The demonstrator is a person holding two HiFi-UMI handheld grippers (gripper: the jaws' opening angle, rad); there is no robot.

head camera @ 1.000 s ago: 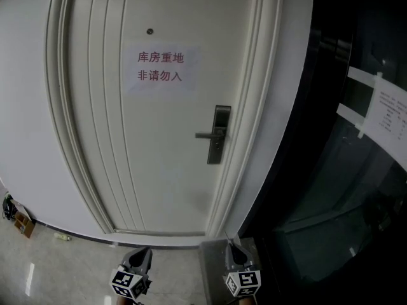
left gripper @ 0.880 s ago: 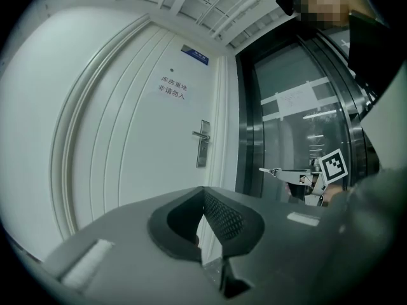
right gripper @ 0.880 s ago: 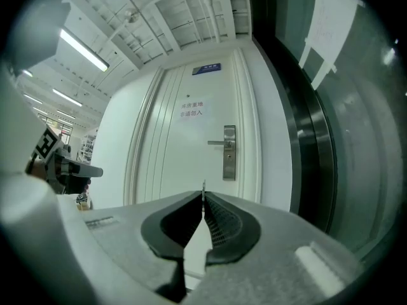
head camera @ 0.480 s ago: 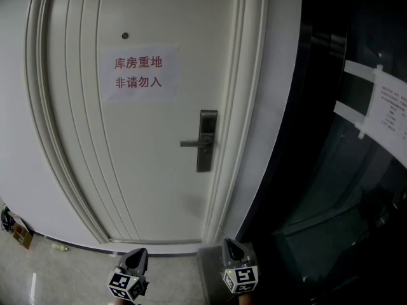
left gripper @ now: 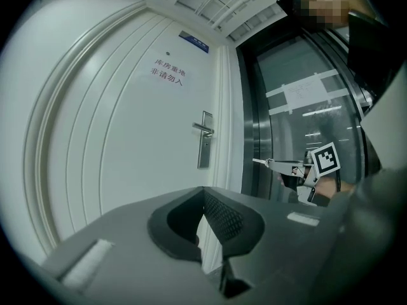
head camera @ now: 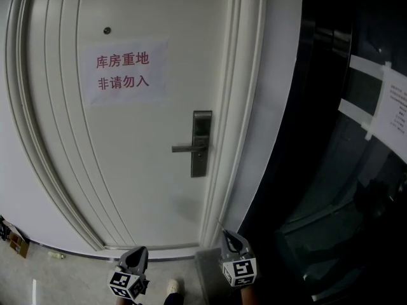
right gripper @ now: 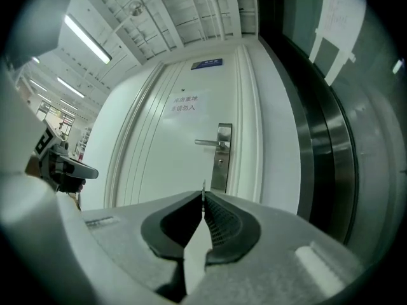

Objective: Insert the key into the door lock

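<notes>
Right tongs (right gripper: 203, 193) pinch what looks like a key (left gripper: 259, 161); left tongs (left gripper: 203, 192) pressed together

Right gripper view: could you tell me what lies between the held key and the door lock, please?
Nothing: from the key to the door lock the stretch is bare, only open air, as the right gripper view shows.

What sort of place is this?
Probably an indoor corridor outside a storeroom: a closed white door with a paper notice in red Chinese print, a metal lever lock, and a dark glass wall with taped papers alongside.
</notes>
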